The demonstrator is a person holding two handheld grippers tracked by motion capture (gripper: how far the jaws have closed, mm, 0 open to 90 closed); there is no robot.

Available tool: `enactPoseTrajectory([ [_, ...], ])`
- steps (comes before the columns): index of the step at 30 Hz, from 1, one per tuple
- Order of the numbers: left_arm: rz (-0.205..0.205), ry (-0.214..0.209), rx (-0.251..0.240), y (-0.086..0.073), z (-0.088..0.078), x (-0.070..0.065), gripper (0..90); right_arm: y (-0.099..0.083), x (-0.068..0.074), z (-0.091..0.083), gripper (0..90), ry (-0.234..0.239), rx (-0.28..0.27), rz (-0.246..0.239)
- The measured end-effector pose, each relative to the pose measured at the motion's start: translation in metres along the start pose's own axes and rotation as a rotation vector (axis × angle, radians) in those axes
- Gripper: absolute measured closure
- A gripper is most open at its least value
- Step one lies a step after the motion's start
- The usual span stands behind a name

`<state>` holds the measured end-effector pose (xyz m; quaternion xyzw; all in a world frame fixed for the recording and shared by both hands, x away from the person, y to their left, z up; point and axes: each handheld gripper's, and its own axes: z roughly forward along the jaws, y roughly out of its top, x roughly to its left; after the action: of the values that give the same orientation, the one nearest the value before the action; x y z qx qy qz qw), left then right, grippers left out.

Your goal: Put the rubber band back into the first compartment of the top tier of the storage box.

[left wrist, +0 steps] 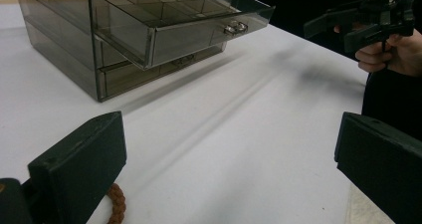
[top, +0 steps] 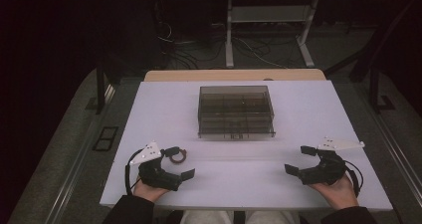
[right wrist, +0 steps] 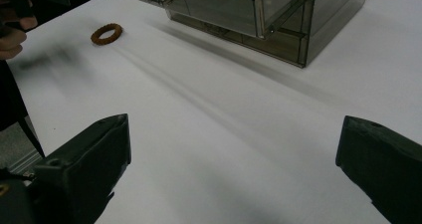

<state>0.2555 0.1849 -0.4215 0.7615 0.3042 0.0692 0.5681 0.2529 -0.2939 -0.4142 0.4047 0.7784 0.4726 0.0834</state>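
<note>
Both grippers rest low at the near edge of the bench (top: 298, 99), hands under them, jaws spread wide and holding nothing.

The left gripper (top: 175, 162) sits just beside the brown braided ring (top: 176, 157), which lies flat on the bench next to its far jaw. Looks staged for a pick: short reach, jaws already wide enough.

The right gripper (top: 298, 159) is well apart from the ring, idle on the other side.

The smoked drawer box (top: 236, 112) stands mid-bench with its top drawer (left wrist: 189, 27) pulled out toward the person. That's likely the drop target; its compartments are open from above.
</note>
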Motion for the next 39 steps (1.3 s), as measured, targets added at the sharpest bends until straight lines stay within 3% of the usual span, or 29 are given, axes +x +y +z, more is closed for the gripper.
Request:
enactPoseTrajectory([
  [16, 0.017, -0.003, 0.005, 0.001, 0.000, -0.002, 0.0, -0.002, 0.002, 0.002, 0.1, 0.010, 0.020, -0.003],
  [39, 0.078, -0.037, 0.133, 0.012, 0.002, -0.012, 0.0, -0.004, 0.001, 0.001, 0.1, 0.012, 0.035, -0.005],
])
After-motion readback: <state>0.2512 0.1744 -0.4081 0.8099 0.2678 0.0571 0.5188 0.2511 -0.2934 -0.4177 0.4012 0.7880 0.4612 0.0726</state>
